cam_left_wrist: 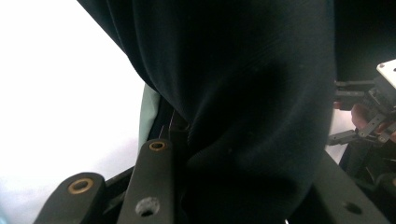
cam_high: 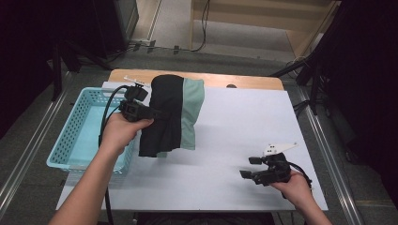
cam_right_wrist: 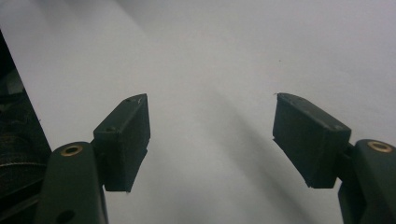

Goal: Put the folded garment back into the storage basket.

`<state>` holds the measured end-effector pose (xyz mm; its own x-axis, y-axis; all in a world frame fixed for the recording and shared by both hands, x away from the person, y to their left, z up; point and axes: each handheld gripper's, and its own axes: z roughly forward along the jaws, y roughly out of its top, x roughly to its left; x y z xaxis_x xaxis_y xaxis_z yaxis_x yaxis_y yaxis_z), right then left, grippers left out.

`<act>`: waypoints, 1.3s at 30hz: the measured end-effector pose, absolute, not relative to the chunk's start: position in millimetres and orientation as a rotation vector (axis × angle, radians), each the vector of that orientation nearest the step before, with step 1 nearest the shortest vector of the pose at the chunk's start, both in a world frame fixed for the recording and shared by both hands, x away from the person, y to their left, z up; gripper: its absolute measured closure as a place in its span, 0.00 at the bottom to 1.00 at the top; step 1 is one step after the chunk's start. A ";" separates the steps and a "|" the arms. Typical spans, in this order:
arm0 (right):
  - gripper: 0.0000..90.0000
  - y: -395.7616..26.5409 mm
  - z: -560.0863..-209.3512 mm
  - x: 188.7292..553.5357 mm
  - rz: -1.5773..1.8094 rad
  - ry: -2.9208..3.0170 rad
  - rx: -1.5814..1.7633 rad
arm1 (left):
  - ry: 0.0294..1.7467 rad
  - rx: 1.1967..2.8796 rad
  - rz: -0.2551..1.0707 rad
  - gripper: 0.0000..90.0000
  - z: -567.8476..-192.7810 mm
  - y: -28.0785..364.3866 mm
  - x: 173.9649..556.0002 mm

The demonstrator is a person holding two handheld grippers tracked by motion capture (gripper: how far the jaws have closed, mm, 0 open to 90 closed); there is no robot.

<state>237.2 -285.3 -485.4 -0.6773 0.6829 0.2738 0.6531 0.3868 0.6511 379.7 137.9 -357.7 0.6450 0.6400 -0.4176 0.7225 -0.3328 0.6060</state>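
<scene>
While hanging limp, soft black-and-green cloth (cam_high: 171,115) folds smoothly.

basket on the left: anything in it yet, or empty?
Empty. In the high view the blue basket shows only bare floor and mesh walls; the black and green cloth hangs outside it, gripped by the left gripper above the table.

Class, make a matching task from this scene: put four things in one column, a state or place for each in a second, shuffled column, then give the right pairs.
1 left gripper
2 right gripper
3 garment
4 basket

a light blue, at the table's left edge
b jaws apart, nothing between them
c black and green, hanging off the table
d clamped on cloth

Pairs: 1-d, 2-b, 3-c, 4-a
</scene>
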 end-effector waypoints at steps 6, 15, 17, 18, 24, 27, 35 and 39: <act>0.29 -286.4 -485.5 237.1 1.191 2.580 1.244 | 1.055 2.071 -0.116 0.75 -351.7 147.6 384.7; 0.29 -285.6 -485.8 236.5 1.186 2.582 1.244 | 1.086 2.050 -0.111 0.75 -343.1 170.2 389.3; 0.29 -286.1 -485.5 236.3 1.189 2.579 1.252 | 1.089 2.051 -0.107 0.75 -340.9 173.8 389.9; 0.29 -286.3 -485.5 236.3 1.189 2.578 1.252 | 1.091 2.050 -0.108 0.75 -339.8 175.5 390.2; 0.29 -286.8 -485.4 236.3 1.187 2.580 1.260 | 1.090 2.049 -0.107 0.75 -335.7 185.4 394.0; 0.29 -287.3 -485.5 235.5 1.187 2.576 1.260 | 1.098 2.033 -0.110 0.75 -335.6 192.1 396.1; 0.29 -290.3 -485.7 234.2 1.187 2.568 1.263 | 1.117 2.023 -0.093 0.75 -335.6 210.1 397.6; 0.29 -291.9 -485.8 233.8 1.187 2.562 1.276 | 1.119 2.018 -0.086 0.75 -335.3 217.8 397.9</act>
<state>233.8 -291.9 -485.8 -0.6599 0.6971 0.2802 0.6645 0.3675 0.6507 397.9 217.8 -335.3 0.6049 0.6811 -0.4126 0.7360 -0.2805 0.6161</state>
